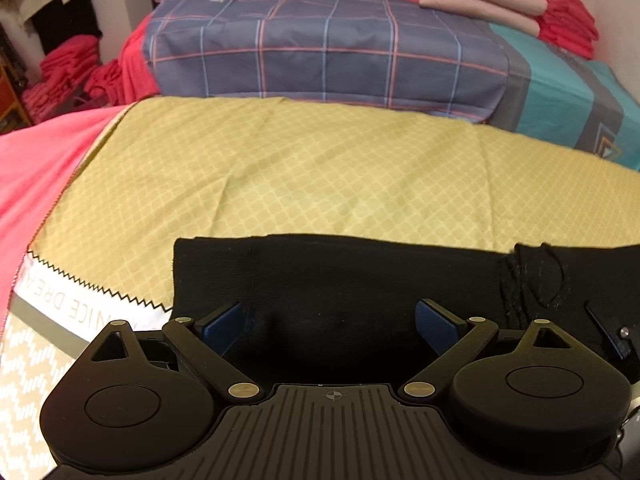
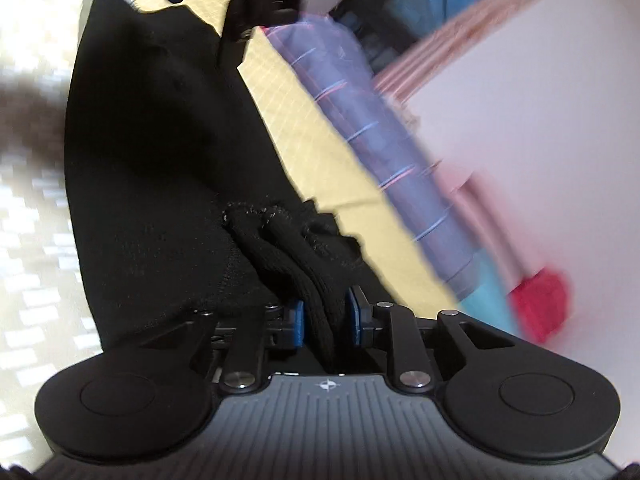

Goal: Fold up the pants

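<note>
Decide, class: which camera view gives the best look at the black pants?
The left wrist view: the black pants lie sharp across the yellow cloth, edges visible. The right wrist view shows the pants blurred and close, a bunched part caught between the right gripper fingers.

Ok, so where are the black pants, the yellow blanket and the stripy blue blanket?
black pants point(image 1: 340, 276): left wrist view, on the flat middle of the cloth.
yellow blanket point(image 1: 300, 168): left wrist view, on its bare patterned middle.
blue checked blanket point(image 1: 320, 52): left wrist view, on the front of the folded stack.
</note>
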A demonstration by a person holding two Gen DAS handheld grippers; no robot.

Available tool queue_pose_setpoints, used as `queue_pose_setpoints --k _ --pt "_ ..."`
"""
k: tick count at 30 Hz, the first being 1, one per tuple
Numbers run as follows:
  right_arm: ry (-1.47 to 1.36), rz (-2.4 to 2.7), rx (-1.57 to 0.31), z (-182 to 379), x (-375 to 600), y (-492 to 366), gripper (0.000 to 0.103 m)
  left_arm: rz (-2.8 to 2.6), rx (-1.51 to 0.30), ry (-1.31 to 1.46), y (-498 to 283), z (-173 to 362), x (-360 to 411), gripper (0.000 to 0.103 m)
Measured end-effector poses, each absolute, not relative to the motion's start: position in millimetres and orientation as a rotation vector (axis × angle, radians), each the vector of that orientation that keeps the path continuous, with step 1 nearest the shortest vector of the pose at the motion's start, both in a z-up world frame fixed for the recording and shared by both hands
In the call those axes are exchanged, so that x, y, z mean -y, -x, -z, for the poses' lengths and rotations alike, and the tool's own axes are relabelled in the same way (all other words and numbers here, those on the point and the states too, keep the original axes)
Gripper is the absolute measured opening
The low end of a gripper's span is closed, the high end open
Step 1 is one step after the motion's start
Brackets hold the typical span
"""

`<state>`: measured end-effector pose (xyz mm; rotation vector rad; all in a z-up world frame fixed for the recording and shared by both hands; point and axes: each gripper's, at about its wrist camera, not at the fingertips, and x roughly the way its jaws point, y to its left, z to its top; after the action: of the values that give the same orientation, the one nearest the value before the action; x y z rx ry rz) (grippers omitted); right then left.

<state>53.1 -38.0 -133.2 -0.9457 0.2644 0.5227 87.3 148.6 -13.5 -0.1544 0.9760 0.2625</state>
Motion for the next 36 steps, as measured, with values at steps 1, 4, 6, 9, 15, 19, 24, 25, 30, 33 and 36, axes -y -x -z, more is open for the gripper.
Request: queue_pose_setpoints --k 1,4,6,9,15,19,24,25,30,33,36 --pt "0.926 -0.509 -0.269 130 41 -55 0.045 -0.251 -0.963 0.164 -87 11 -148 0.103" --pt "0.894 -0.499 -0.248 120 47 -51 0.06 -0.206 -0.943 0.165 -96 9 -133 0.103" --pt "0.862 -0.51 -0.248 118 52 -54 0.06 -0.168 -0.934 0.14 -106 9 -117 0.103" --pt "0.874 -0.532 -0.334 123 38 -70 0.045 -0.122 -0.94 0.114 -121 14 -95 0.103" --pt "0.807 -0.582 -0.274 112 42 -51 0.015 -0.064 -0.93 0.11 -134 17 -67 0.103" --pt "0.903 -0.574 -0.27 127 54 -39 0.03 -0.049 -0.999 0.061 -152 51 -43 0.103" --pt "0.845 -0.484 -0.274 116 96 -37 0.075 -0.08 -1.002 0.036 -149 74 -39 0.103" --pt "0.84 -0.46 -0.277 115 108 -36 0.075 -0.077 -0.999 0.04 -148 75 -40 0.103" --pt "0.803 -0.257 -0.32 115 165 -55 0.079 -0.078 -1.002 0.034 -148 75 -40 0.103" --pt "0.751 -0.199 -0.362 114 179 -67 0.083 -0.087 -0.998 0.024 -147 74 -35 0.103" --pt "0.72 -0.219 -0.335 108 160 -60 0.082 -0.093 -1.0 0.018 -147 73 -35 0.103"
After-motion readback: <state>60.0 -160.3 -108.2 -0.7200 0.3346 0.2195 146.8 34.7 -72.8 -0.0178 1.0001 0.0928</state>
